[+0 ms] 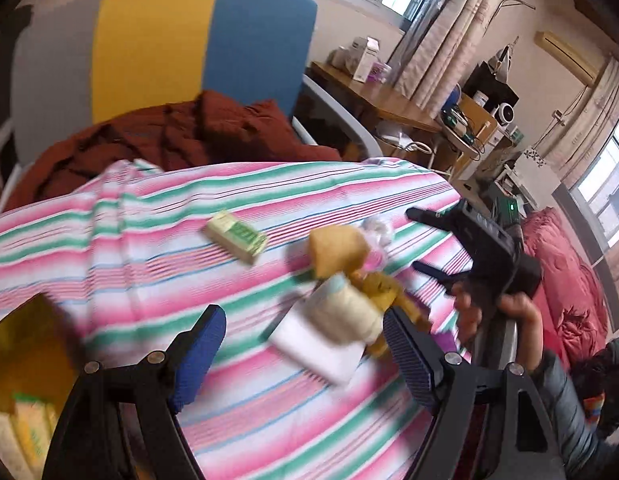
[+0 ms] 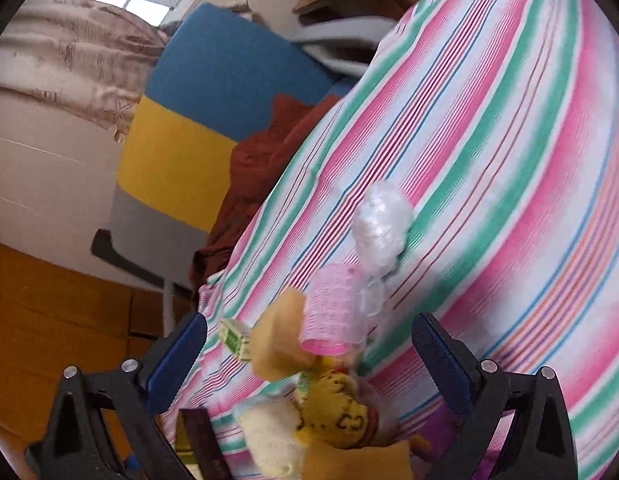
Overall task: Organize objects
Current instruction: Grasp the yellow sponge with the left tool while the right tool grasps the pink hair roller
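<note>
1. Blue ribbed pads line both fingers of the left tool [image 1: 305, 344], which are spread wide with nothing between them, low over a bed.
2. Just past those fingers, in the left wrist view, lies a blurred heap: a white flat packet [image 1: 317, 346] with a cream roll [image 1: 349, 312] on top of it, and yellow-brown soft things touching the roll on its right.
3. At the lower left edge of that view sits a yellow box [image 1: 25, 344] holding pale green-printed packs.
4. Farther along the striped sheet [image 1: 149, 248] a yellow sponge [image 1: 337, 250] rests in the heap, and a green and cream carton [image 1: 235, 236] lies alone to its left, apart from the rest.
5. The right tool [image 1: 429, 248], held by a hand [image 1: 489, 312], shows at the right of the heap, its black fingers apart.
6. In the right wrist view the right tool's [image 2: 309, 360] blue-padded fingers are also spread, gripping nothing, with the heap between and below them: a yellow printed cloth [image 2: 337, 412], the cream roll [image 2: 273, 432], the sponge [image 2: 277, 340] and a pink ribbed tube [image 2: 333, 308] lying across it.
7. Beyond the tube a clear plastic wad [image 2: 383, 226] rests on the sheet.
8. At the head of the bed a rust-red blanket [image 1: 181, 136] is bunched against a grey, yellow and blue panel [image 1: 157, 40].
9. Farthest off, a wooden worktop [image 1: 373, 96] carries boxes beside curtained windows.
</note>
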A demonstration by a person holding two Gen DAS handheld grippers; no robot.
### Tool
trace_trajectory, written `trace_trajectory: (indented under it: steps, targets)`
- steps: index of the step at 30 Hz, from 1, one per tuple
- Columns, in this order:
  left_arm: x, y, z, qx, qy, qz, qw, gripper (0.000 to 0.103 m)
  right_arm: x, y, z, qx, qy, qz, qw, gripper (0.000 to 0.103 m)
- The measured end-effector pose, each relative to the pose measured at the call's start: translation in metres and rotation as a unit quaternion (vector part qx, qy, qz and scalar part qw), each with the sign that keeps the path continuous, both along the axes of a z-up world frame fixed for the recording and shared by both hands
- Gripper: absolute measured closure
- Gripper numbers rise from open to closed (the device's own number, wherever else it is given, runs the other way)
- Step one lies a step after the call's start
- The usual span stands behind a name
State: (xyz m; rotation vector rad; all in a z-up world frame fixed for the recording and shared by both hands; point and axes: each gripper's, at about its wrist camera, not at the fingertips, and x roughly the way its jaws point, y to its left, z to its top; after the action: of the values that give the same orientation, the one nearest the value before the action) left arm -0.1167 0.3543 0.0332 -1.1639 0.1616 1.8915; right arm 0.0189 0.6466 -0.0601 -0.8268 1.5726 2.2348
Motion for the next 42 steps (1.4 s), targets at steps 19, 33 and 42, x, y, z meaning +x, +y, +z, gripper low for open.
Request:
trace_trajectory:
  steps: [19, 33, 42]
  targets:
    - [-0.049, 0.153, -0.075, -0.049, -0.122, -0.026, 0.991, 0.004, 0.005, 0.009, -0.02, -0.083, 0.035, -0.044, 0.995, 0.0]
    - [-0.054, 0.126, -0.106, -0.03, -0.16, -0.02, 0.9865, 0.041, -0.011, 0.013, -0.026, -0.053, -0.002, -0.018, 0.998, 0.0]
    - [-0.036, 0.118, -0.075, 0.025, -0.104, -0.049, 0.9931, 0.042, -0.023, 0.003, -0.028, -0.053, 0.008, 0.041, 0.998, 0.016]
